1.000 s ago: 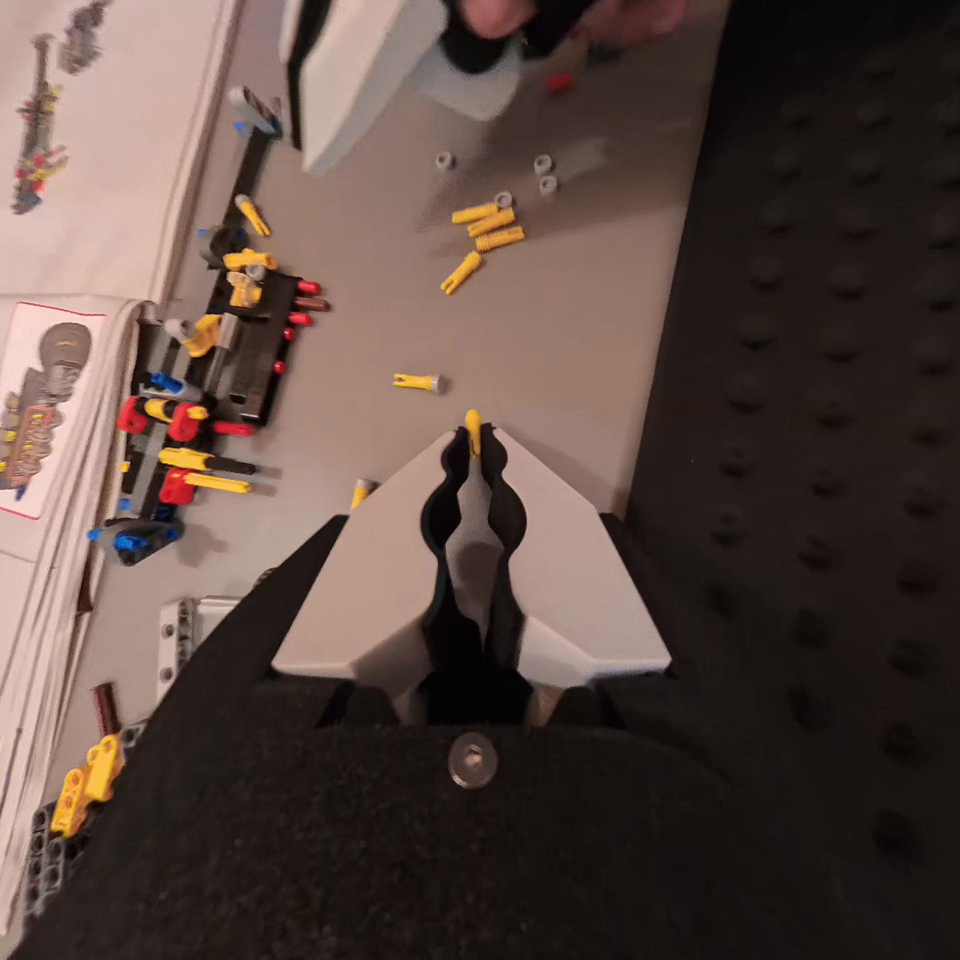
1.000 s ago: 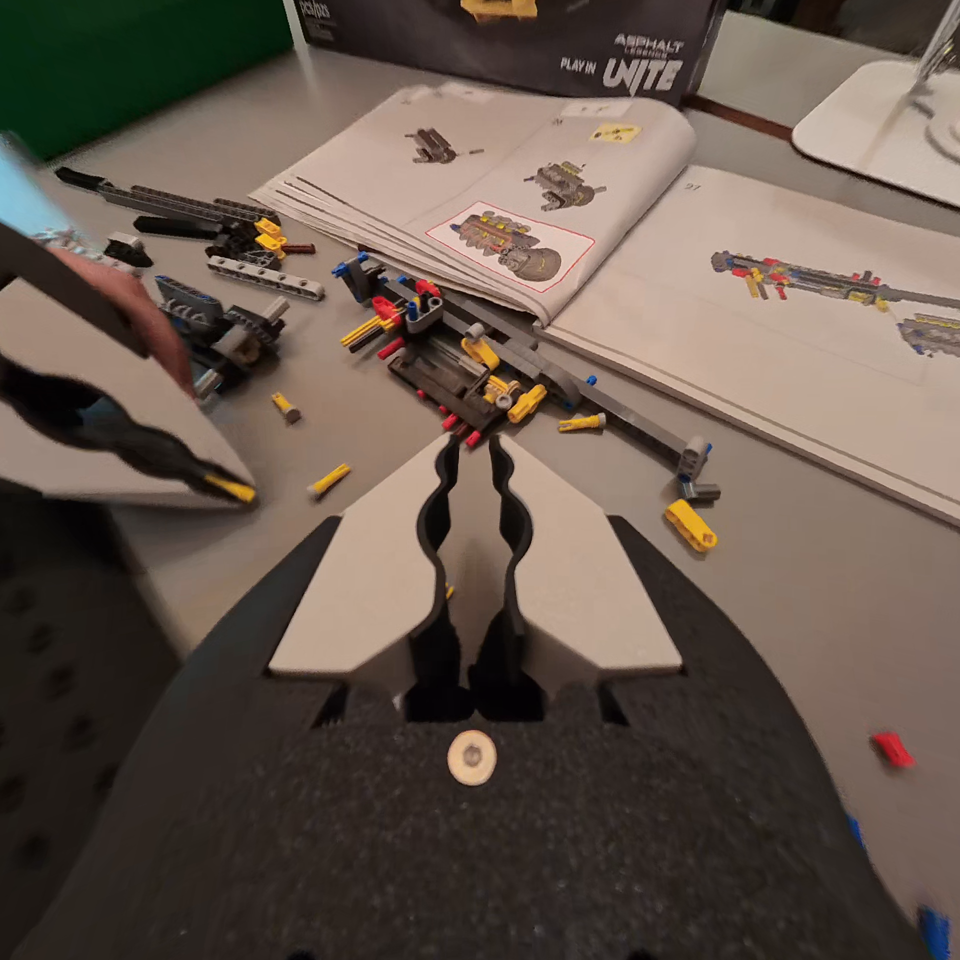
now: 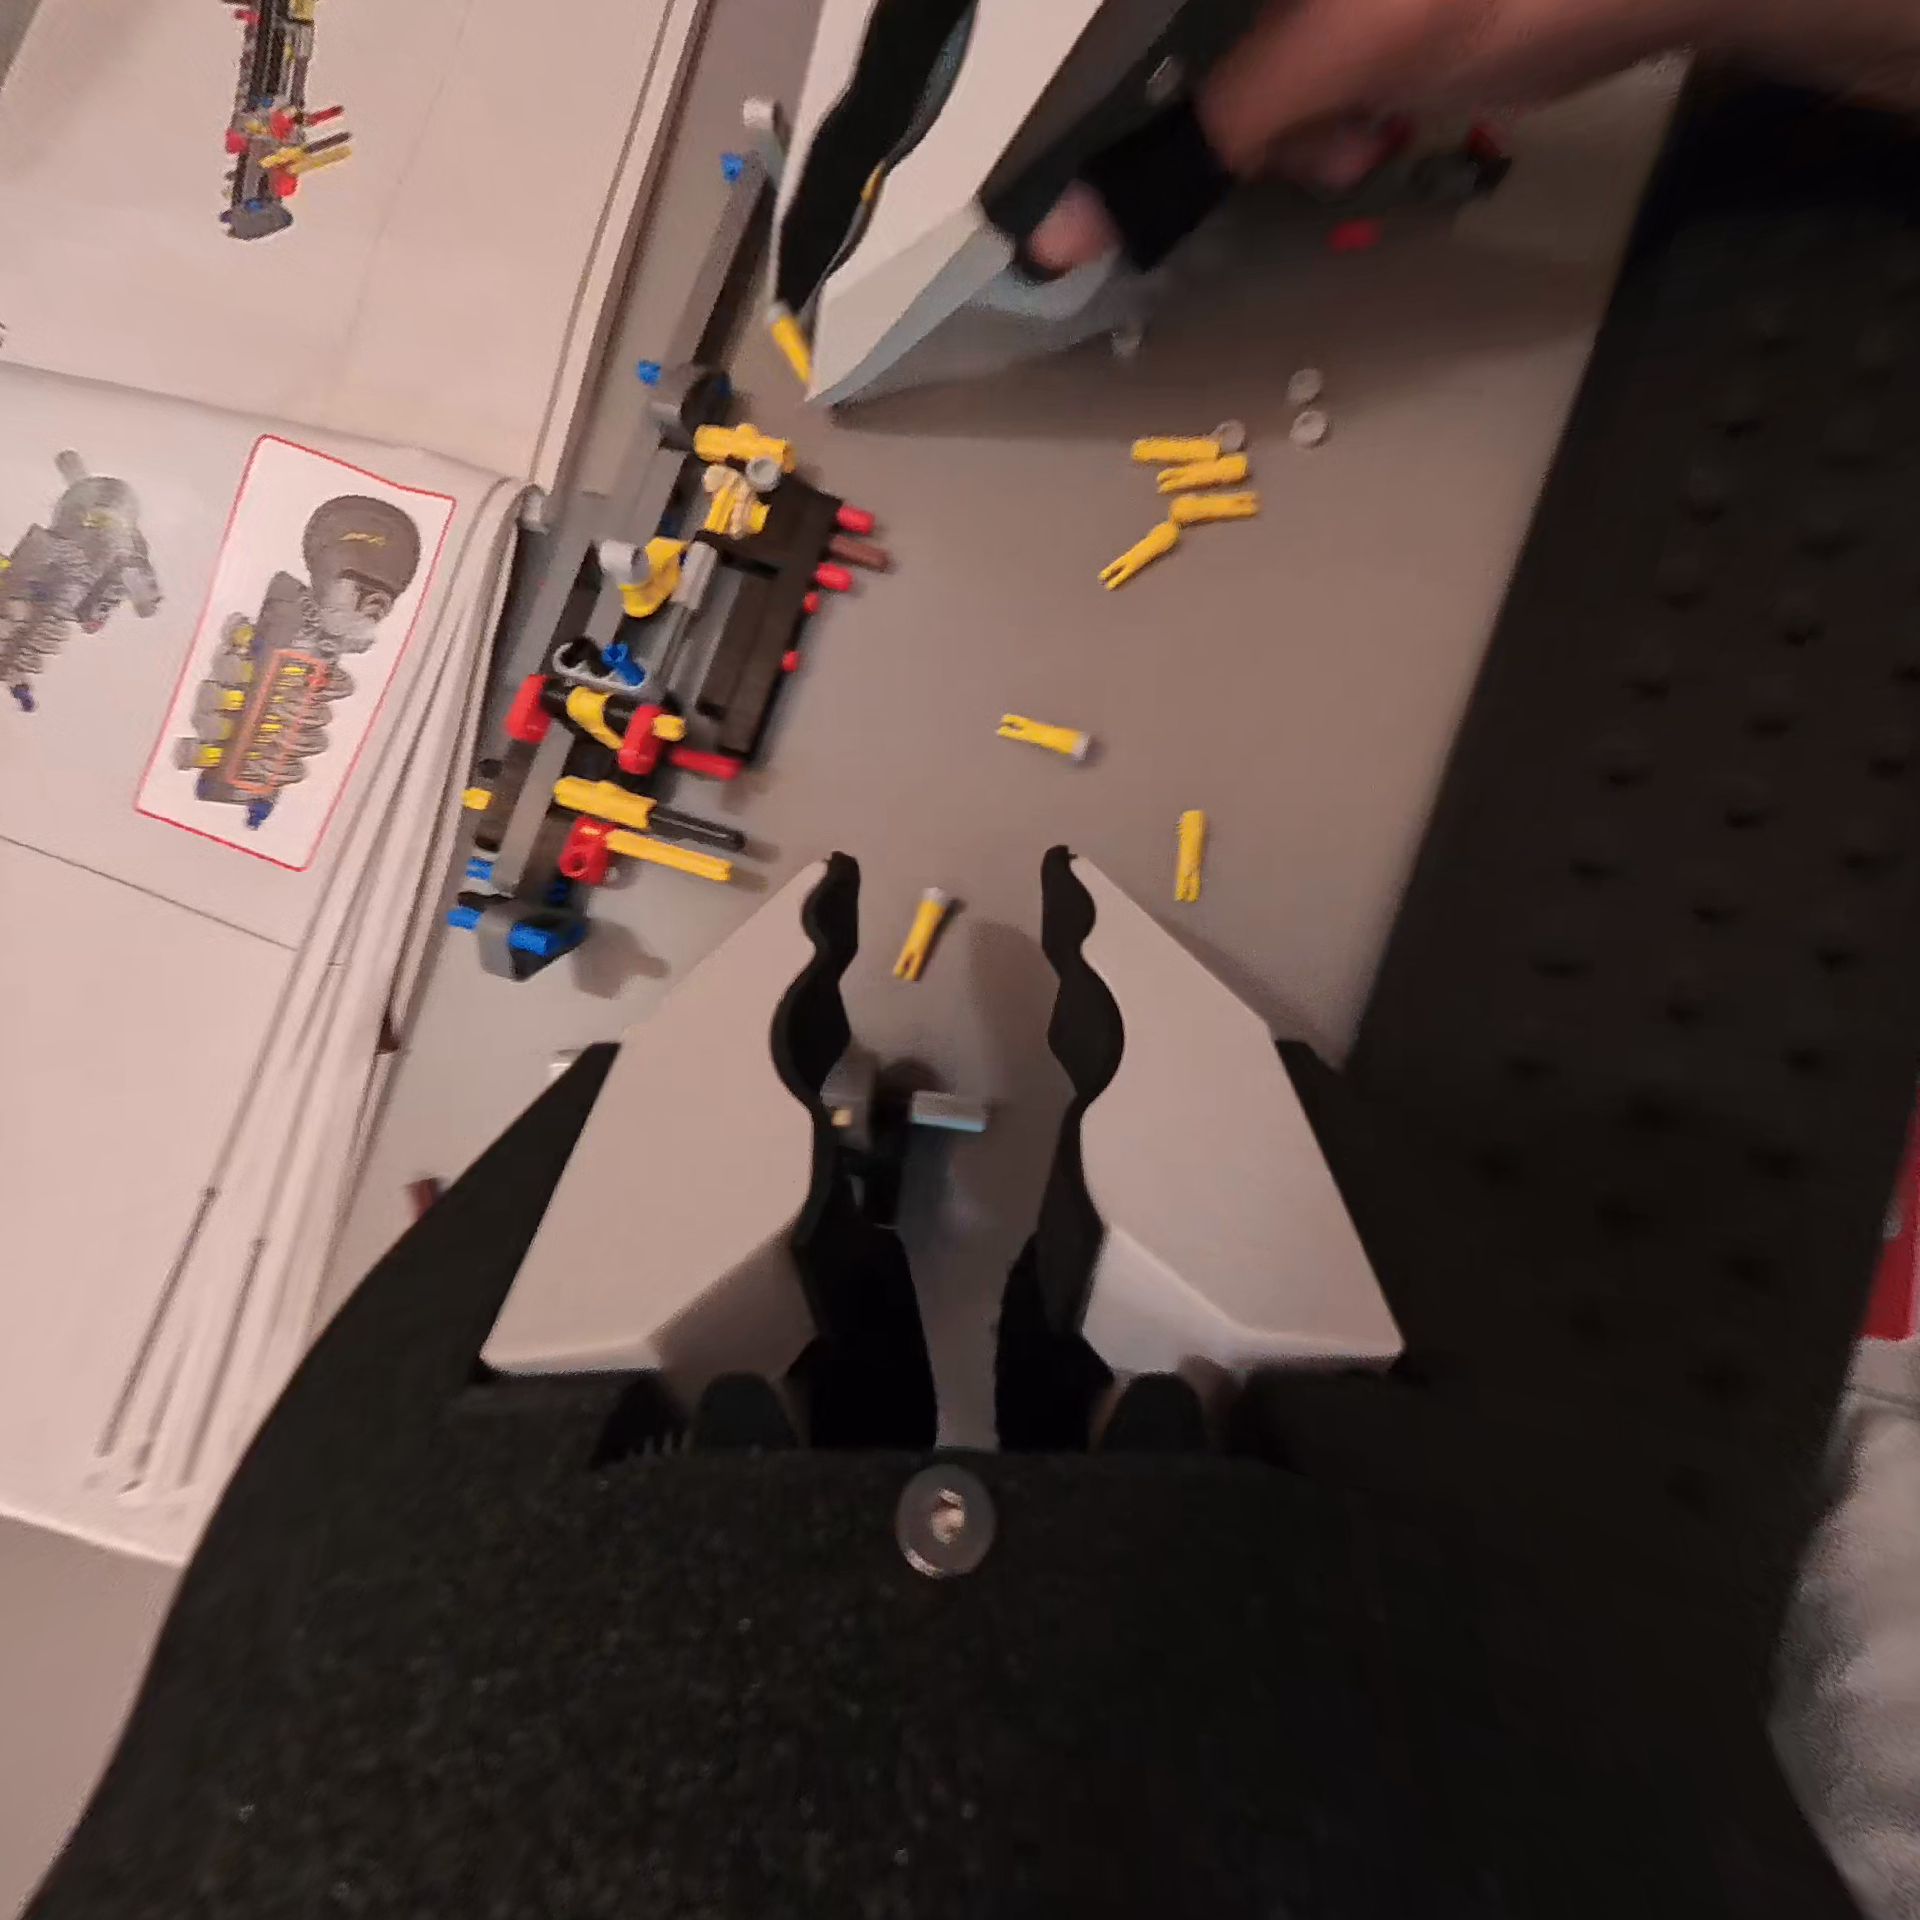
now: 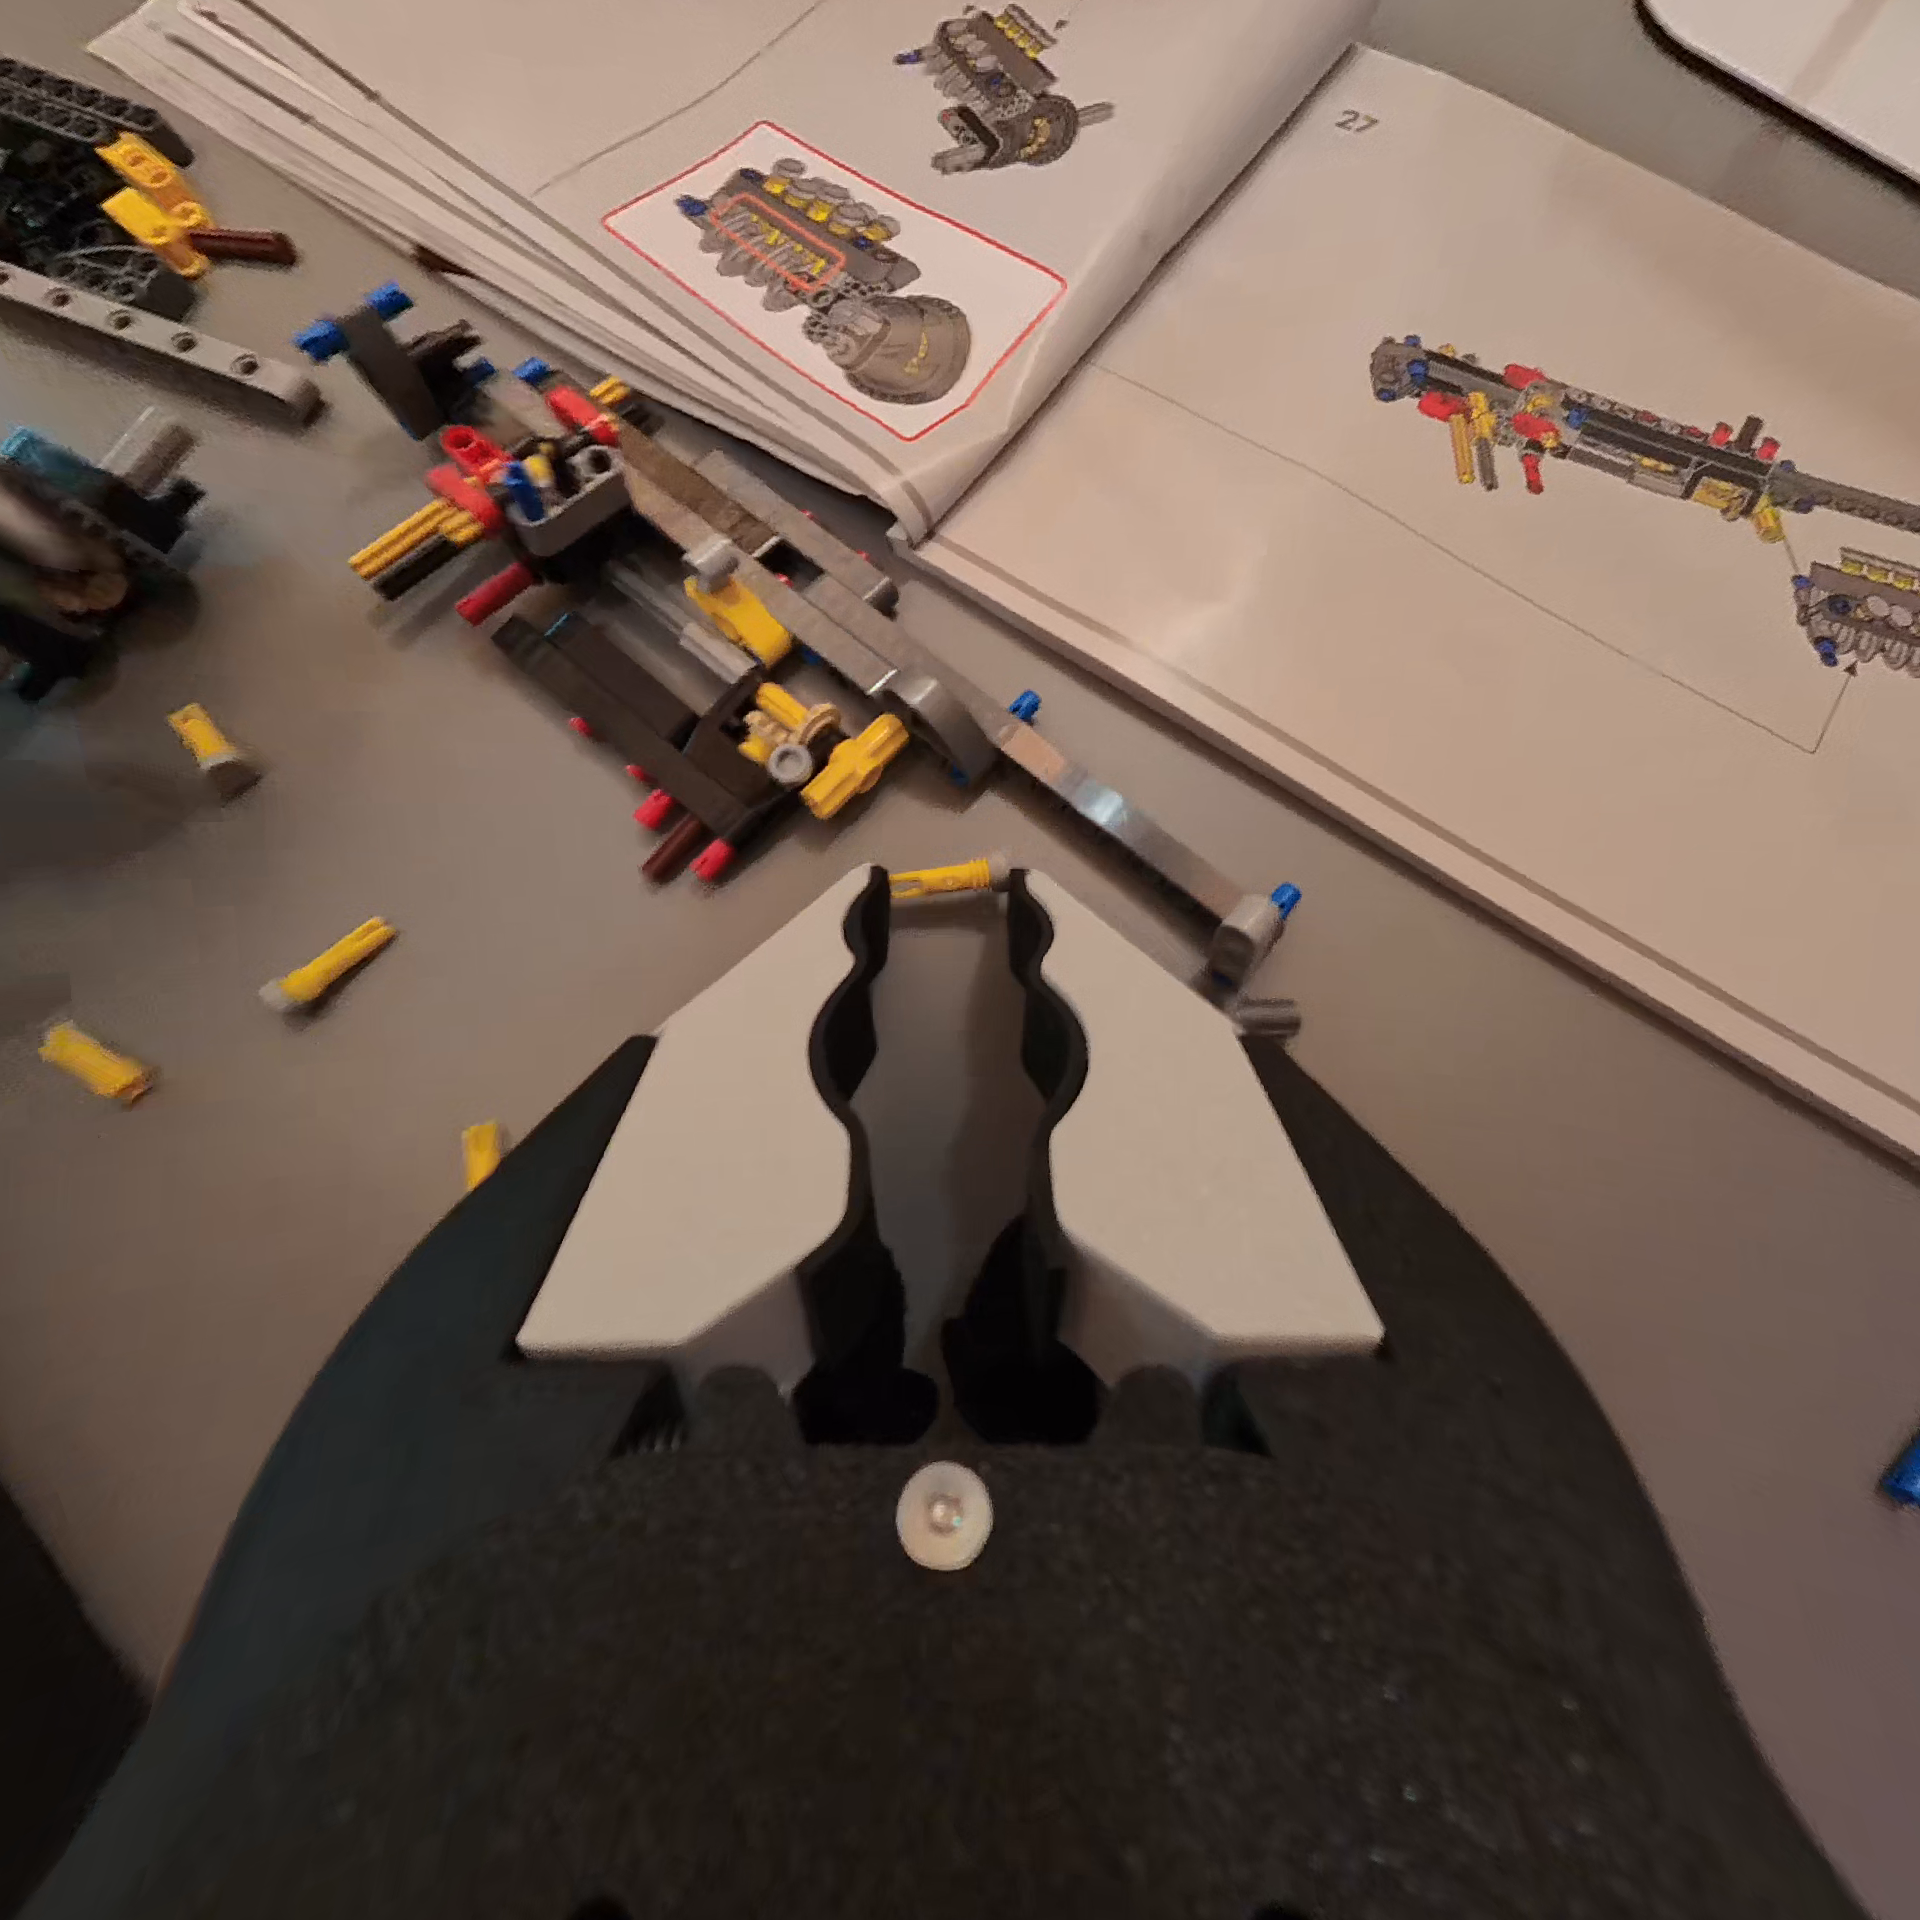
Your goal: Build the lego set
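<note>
Left wrist view. Opened the left gripper (image 3: pixel 948 860) wide since a second ago, letting go of the yellow pin pinched then; nothing held now. Just inside the fingertips, flat on the grey table (image 3: pixel 1039 644): a grey-tipped pin (image 3: pixel 920 935), long axis roughly along the jaws, grey end pointing away. Far nearer to this claw than to the other, so probably a short drop and a squeeze across its width. Counted loose on the table: seven yellow pins, namely four in a cluster (image 3: pixel 1184 488), two singles between cluster and claw, and the one at the fingertips. Three grey bushes (image 3: pixel 1304 405) beside the cluster, perhaps a fourth, blurred. One part-built assembly (image 3: pixel 707 665) to the left, hard against one open instruction booklet (image 3: pixel 312 312). Farther off, by the assembly's far end, the right gripper (image 3: pixel 800 353) with yellow at its tip

Right wrist view. Moved the right gripper (image 4: pixel 948 878) forward since a second ago, up to the assembly (image 4: pixel 644 613). Jaws narrowly apart, with a yellow crosswise pin (image 4: pixel 940 878) bridging the tips, long axis from finger to finger, grey end on the right. Cannot tell whether clamped by its ends or merely lying there. Counted to the left: four more loose pins, the nearest half hidden behind the claw. Booklet again just beyond the assembly
</note>
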`<state>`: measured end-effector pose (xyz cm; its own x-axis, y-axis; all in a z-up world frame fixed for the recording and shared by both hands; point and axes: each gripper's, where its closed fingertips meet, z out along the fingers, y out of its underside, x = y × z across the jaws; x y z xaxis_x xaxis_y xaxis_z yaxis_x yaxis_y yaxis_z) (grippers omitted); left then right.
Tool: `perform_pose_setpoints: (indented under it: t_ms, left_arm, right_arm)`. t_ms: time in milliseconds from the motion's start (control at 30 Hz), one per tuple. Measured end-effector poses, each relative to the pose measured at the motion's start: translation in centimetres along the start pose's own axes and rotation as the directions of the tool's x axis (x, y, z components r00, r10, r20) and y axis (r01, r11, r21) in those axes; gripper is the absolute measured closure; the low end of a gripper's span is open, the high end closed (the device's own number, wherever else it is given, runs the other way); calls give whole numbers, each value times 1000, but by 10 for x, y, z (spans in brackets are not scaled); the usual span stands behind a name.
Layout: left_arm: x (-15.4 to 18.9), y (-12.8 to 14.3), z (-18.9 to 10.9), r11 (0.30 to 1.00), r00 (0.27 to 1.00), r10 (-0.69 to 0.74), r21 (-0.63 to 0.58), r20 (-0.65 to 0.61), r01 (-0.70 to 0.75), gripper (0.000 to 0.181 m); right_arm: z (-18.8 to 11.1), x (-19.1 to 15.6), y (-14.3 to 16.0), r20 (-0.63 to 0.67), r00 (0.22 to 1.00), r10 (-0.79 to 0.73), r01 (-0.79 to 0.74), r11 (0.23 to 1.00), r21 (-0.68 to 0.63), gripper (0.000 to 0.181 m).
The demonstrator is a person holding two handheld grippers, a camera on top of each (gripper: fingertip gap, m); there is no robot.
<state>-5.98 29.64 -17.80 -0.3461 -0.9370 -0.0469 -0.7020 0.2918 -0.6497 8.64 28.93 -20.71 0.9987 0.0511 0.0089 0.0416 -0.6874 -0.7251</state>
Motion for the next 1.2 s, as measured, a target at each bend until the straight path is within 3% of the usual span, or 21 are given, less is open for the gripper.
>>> perform_pose_setpoints:
  t_ms: [133, 267, 367, 533, 733, 800, 1000, 1200]
  left_arm:
    - [-7, 13, 8, 996, 998, 55, -72, -30, -57, 145]
    - [-9, 22, 11, 986, 993, 106, -127, -44, -110, 154]
    - [-9, 26, 17, 978, 992, 122, -164, -43, -128, 158]
    - [-12, 29, 25, 972, 991, 134, -192, -7, -133, 177]
    - [-17, 27, 27, 982, 997, 50, -185, 66, -37, 177]
    - [-17, 26, 28, 982, 995, 49, -186, 85, -33, 177]
    - [-14, 21, 31, 977, 988, 113, -191, 106, -91, 175]
    - [-8, 20, 29, 984, 991, 96, -159, 95, -80, 165]
  right_arm:
    - [-19, -73, -10, 290, 955, -68, 60, 997, 40, 159]
    - [3, -115, -16, 366, 910, -196, 202, 979, 21, 159]
    - [17, -120, -13, 388, 888, -247, 276, 961, -18, 159]
    - [12, -125, -14, 420, 873, -249, 273, 962, 2, 153]
    - [-16, -107, 8, 348, 915, -206, 231, 972, -33, 156]
    - [-14, -111, 16, 350, 916, -195, 231, 971, -61, 159]
    - [1, -117, 6, 299, 923, -244, 265, 964, -32, 173]
    - [9, -126, -6, 343, 915, -215, 232, 973, -9, 168]
